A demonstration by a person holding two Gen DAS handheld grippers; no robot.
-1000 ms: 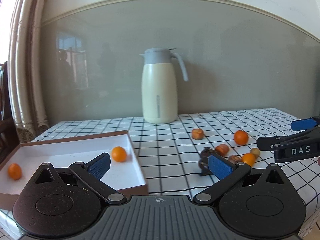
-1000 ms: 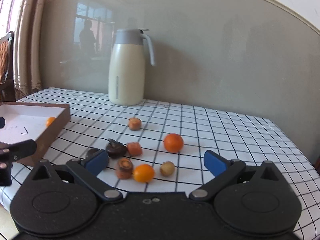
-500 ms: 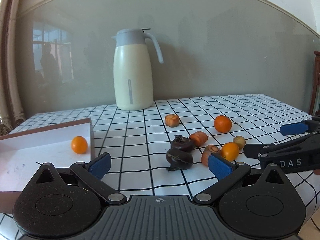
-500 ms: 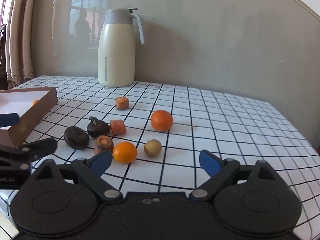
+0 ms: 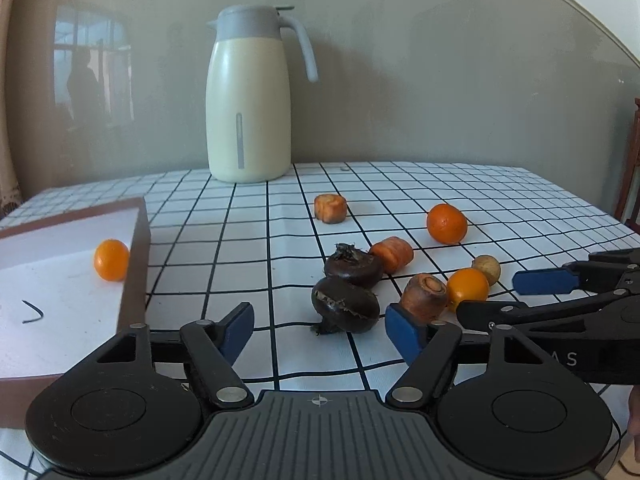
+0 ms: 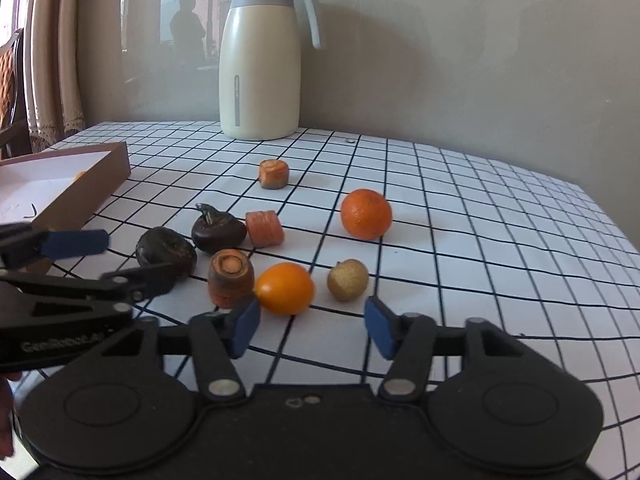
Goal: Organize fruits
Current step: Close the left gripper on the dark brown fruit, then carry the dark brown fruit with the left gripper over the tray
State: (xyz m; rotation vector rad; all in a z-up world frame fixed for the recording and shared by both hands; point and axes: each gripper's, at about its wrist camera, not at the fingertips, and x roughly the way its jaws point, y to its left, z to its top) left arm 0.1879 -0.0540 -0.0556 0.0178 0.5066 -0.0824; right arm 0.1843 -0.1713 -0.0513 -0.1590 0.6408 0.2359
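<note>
I've got both tools low over the checked table (image 6: pixel 460 216), jaws just narrowing, nothing pinched yet. My left tool (image 5: pixel 320 330) is half spread around the near dark brown wrinkled fruit (image 5: pixel 345 305); it looks soft, so I'd squeeze its broad sides gently. My right tool (image 6: pixel 312 326) is partly spread just short of the small glossy orange kumquat-like fruit (image 6: pixel 285 288): light, smooth, likely to roll, best gripped across its middle. The white-lined brown box (image 5: pixel 134 256) waits left.
</note>
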